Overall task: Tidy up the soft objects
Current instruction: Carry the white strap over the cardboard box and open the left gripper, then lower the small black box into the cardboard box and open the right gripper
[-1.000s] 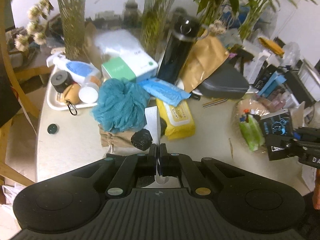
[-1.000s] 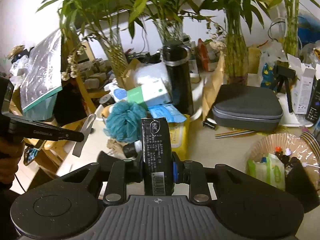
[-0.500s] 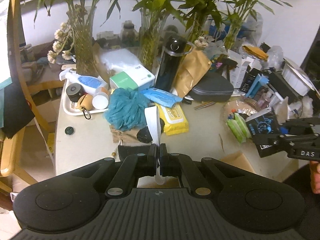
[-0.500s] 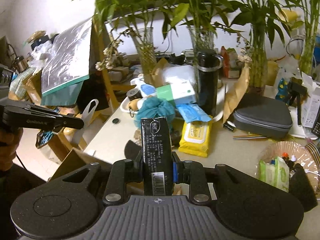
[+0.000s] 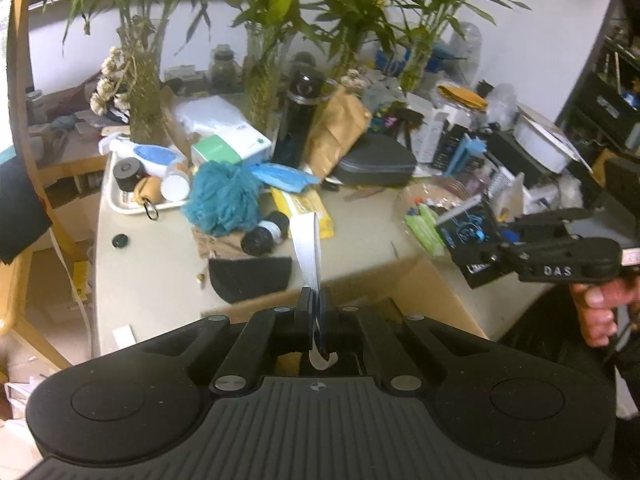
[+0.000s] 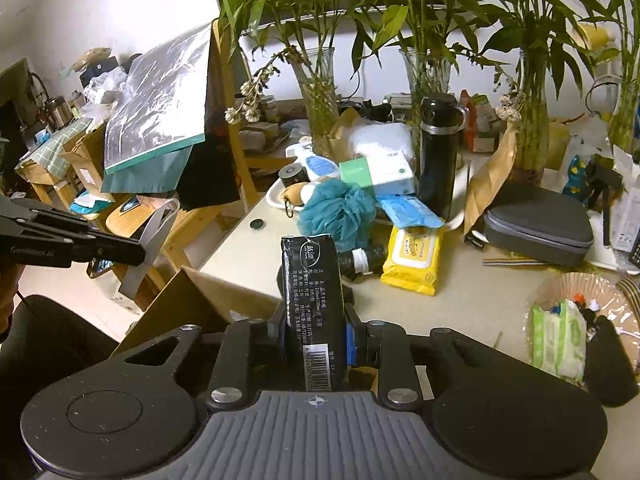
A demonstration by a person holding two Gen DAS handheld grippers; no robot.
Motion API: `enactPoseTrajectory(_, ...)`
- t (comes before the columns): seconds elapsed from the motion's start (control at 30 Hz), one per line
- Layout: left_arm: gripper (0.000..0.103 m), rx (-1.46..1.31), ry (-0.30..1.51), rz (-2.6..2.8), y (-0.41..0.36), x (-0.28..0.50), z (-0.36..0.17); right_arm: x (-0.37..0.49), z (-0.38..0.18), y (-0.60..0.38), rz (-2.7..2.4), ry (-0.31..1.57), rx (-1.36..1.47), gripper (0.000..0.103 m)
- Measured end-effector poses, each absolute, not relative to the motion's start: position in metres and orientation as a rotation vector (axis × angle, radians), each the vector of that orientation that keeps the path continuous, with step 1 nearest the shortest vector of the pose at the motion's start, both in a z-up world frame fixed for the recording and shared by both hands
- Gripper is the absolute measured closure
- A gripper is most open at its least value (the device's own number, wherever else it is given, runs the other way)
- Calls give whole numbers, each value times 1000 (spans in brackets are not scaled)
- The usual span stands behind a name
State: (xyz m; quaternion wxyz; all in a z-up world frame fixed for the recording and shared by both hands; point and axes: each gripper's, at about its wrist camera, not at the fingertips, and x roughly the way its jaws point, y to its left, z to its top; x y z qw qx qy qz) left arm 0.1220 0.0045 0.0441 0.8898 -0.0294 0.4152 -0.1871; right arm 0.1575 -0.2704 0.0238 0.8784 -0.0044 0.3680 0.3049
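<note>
The left gripper (image 5: 315, 300) is pinched tight on a thin white strip (image 5: 308, 248) that sticks up. The right gripper (image 6: 314, 320) squeezes a black pack (image 6: 312, 292), above the table (image 6: 460, 304) edge.

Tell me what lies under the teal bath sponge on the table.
A crumpled brown paper bag sticks out from under the teal bath sponge. A black bottle lies beside it. Anything further beneath is covered.
</note>
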Motion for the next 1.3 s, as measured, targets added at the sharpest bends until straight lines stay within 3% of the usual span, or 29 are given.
enactPoseTrajectory(0.23, 99, -2, 927, -408, 0, 111, 22, 147, 21, -268, 649, 775, -15, 75)
enactPoseTrajectory(0.3, 92, 8, 935, -395, 1, 109, 15, 144, 20, -266, 655, 777, -20, 75)
enactPoseTrajectory(0.37, 73, 19, 940, -385, 3, 105, 9, 142, 19, -264, 664, 780, -24, 75)
enactPoseTrajectory(0.47, 65, 18, 912, -368, 6, 96, 7, 138, 17, -261, 679, 783, -33, 75)
enactPoseTrajectory(0.67, 59, 28, 881, -322, 9, 82, 3, 137, 10, -257, 709, 798, -47, 75)
enactPoseTrajectory(1.07, 59, -15, 822, -232, 26, 69, 2, 118, 5, -236, 934, 770, -159, 73)
enactPoseTrajectory(1.13, 59, -28, 808, -218, 29, 68, 4, 113, 2, -230, 966, 765, -207, 65)
enactPoseTrajectory(1.17, 59, -33, 806, -214, 31, 68, 4, 111, 1, -229, 976, 759, -223, 47)
enactPoseTrajectory(1.23, 59, -42, 804, -206, 32, 67, 4, 108, 0, -227, 988, 742, -238, 29)
enactPoseTrajectory(1.3, 59, -42, 803, -198, 33, 68, 4, 108, -1, -228, 983, 737, -235, 18)
